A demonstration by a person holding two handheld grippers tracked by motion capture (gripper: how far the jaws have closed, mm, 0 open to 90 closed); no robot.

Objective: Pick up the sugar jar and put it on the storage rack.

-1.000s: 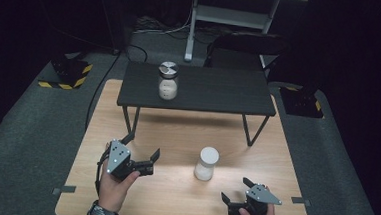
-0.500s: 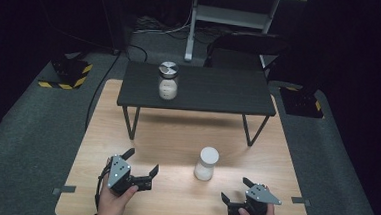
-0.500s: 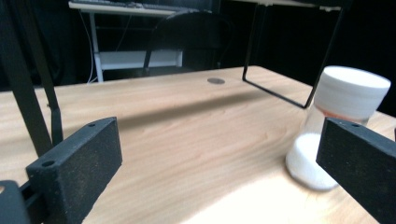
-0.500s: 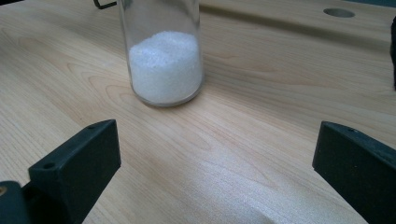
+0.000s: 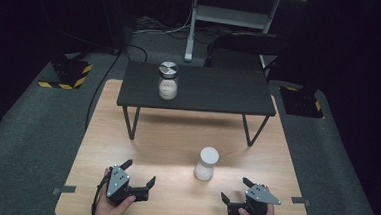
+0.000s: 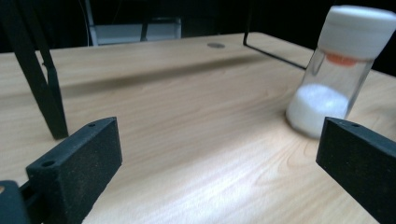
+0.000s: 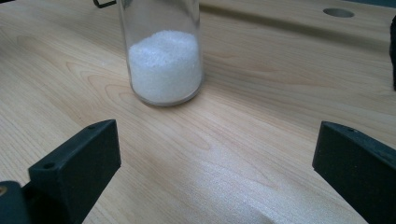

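Item: white-capped jar point(image 5: 206, 163), upright on the wooden table point(image 5: 176, 136), standing between and just ahead of your grippers, untouched. Left gripper point(image 5: 139, 177): jaws spread wide, empty. Right gripper point(image 5: 234, 190): likewise wide, empty. Step: approach, probably. Next: bring one gripper's jaws level around the glass body, then close gently.

The table point(image 5: 141, 149) is pale wood with a fine grain and a smooth, faintly shiny finish. The near jar point(image 7: 161, 51) is clear glossy glass holding white grainy powder, and its white cap point(image 6: 359, 28) looks like matt plastic. The far jar point(image 5: 168, 81) has a brushed metal lid. The small black stand point(image 5: 219, 92) is matt, on thin metal legs. The grippers' fingers point(image 6: 77, 168) are rough, matt black.
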